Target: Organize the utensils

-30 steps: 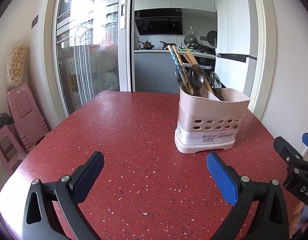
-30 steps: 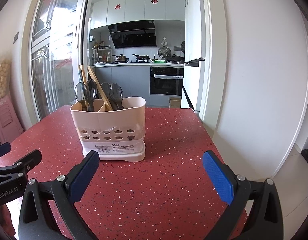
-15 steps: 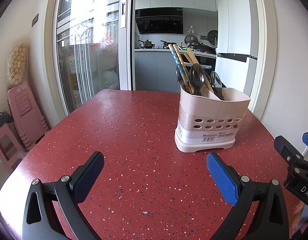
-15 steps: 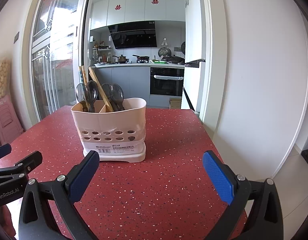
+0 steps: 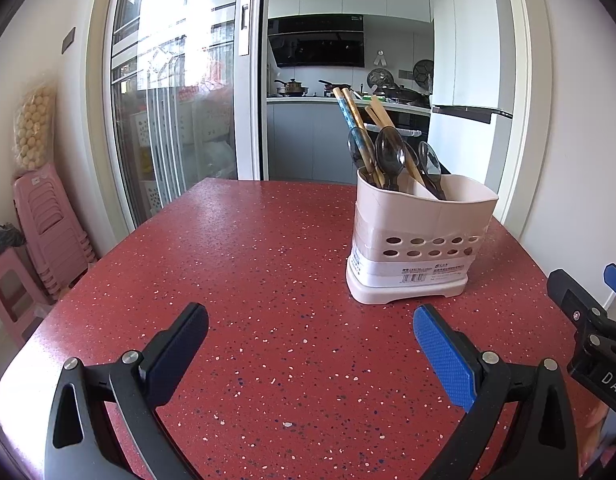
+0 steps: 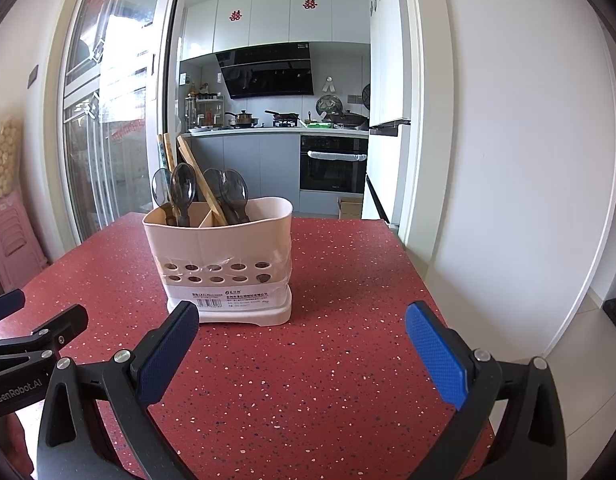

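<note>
We hold our left gripper (image 5: pixel 309 332) low over the red speckled table (image 5: pixel 268 240), its jaws wide apart with nothing between them. Our right gripper (image 6: pixel 302 330) is also spread wide and empty. A beige utensil holder (image 6: pixel 224 264) stands upright on the table, ahead of both grippers and apart from them. It has two compartments. Dark plastic spoons (image 6: pixel 182 190) and wooden chopsticks (image 5: pixel 381 120) stand in it, leaning a little. From the left view the holder (image 5: pixel 417 240) is on the right side of the table.
</note>
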